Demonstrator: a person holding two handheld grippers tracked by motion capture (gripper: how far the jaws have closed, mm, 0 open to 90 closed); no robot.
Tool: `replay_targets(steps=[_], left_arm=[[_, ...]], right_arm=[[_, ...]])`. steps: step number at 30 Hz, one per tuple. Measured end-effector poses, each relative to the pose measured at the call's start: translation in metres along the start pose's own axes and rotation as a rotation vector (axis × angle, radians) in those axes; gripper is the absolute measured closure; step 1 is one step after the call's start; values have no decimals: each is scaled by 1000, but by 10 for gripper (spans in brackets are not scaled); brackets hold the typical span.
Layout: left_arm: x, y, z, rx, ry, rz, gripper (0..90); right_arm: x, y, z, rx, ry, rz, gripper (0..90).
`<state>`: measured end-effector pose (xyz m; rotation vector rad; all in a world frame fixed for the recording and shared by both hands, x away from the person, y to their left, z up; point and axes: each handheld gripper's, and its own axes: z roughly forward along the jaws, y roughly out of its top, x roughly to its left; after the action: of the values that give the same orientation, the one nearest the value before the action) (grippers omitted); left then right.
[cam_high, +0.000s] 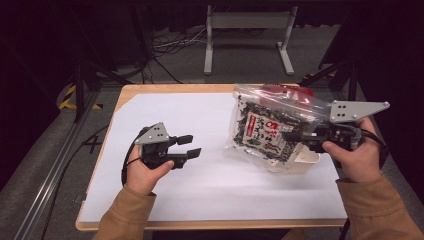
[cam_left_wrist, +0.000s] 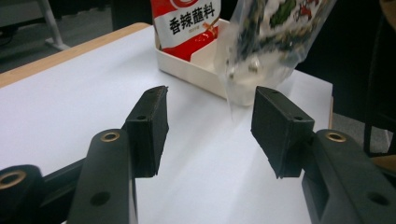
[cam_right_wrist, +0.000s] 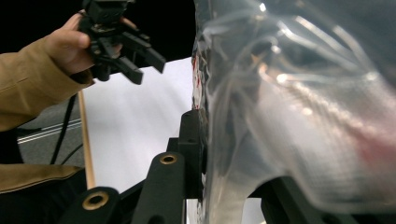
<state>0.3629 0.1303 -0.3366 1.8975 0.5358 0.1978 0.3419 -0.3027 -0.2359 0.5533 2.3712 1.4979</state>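
Observation:
My right gripper (cam_high: 294, 136) is shut on a clear plastic zip bag (cam_high: 270, 125) that holds a black, white and red printed packet, and lifts it above a white tray (cam_high: 307, 160). In the right gripper view the bag (cam_right_wrist: 289, 93) hangs close to the camera, one black jaw pressed against its side and the other hidden behind it. My left gripper (cam_high: 192, 145) hovers left of the bag, open with nothing between its fingers. In the left gripper view the jaws (cam_left_wrist: 210, 100) stand apart, facing the tray (cam_left_wrist: 187, 65), a red packet (cam_left_wrist: 187, 23) in it, and the bag (cam_left_wrist: 266, 37).
A white sheet (cam_high: 200, 115) covers most of the wooden table. The person's left hand with its gripper (cam_right_wrist: 150, 69) shows far off in the right gripper view. A grey metal stand (cam_high: 247, 30) and cables lie on the floor beyond the table.

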Motion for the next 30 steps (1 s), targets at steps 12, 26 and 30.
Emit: replay_targets(steps=[12, 26, 30], left_arm=[[3, -4, 0, 20, 15, 0, 413], [8, -13, 1, 52, 46, -10, 314], [9, -15, -2, 50, 51, -12, 299]], right_arm=[[-18, 9, -20, 9, -93, 10, 753], [-38, 3, -37, 31, -200, 31, 752], [-42, 0, -41, 29, -227, 42, 752]])
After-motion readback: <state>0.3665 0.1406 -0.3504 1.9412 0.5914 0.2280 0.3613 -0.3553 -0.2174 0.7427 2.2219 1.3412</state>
